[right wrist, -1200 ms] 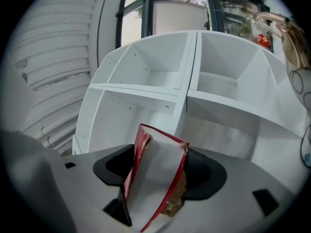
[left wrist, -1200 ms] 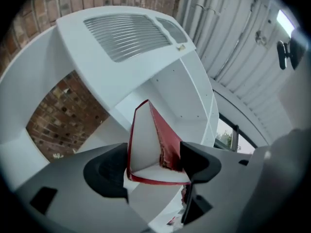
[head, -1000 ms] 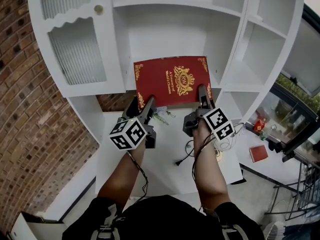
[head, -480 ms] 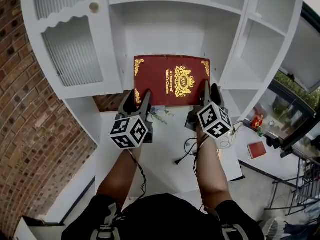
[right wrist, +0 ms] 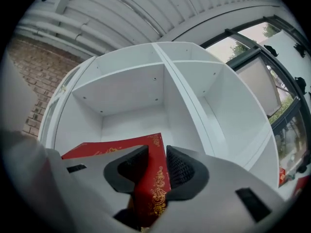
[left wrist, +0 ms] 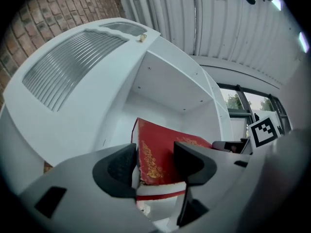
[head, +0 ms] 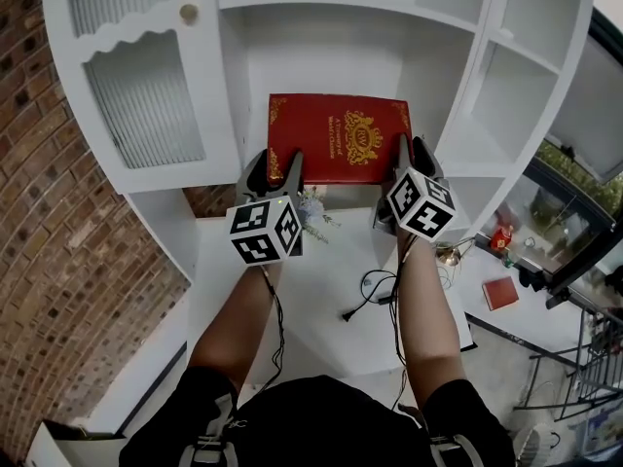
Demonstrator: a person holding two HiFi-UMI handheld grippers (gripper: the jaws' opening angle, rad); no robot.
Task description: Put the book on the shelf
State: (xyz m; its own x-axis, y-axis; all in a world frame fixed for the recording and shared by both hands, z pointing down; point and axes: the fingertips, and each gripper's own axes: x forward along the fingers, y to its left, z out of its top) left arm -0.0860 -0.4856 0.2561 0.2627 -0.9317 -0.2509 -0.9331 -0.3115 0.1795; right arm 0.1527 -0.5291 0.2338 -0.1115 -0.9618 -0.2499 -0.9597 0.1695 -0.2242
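Observation:
A red book with gold ornament (head: 341,139) is held flat in front of the middle opening of the white shelf unit (head: 331,56). My left gripper (head: 275,163) has the book's near left corner between its jaws, which are closing with the pads against it. In the left gripper view the thick corner of the book (left wrist: 160,154) fills the gap of the left gripper (left wrist: 155,161). My right gripper (head: 412,154) grips the near right edge, its jaws also closing. The right gripper view shows the right gripper (right wrist: 156,166) with both pads pressed on the book's cover edge (right wrist: 153,178).
A ribbed glass door (head: 146,95) with a round knob (head: 189,13) stands left of the opening. Open side shelves (head: 506,86) lie to the right. Below is a white table (head: 292,300) with a black cable (head: 375,290) and a small flower sprig (head: 313,212). Brick wall (head: 49,212) at the left.
Both grippers and the book have moved up and forward toward the shelf opening. The jaws of both have narrowed onto the book's near edge.

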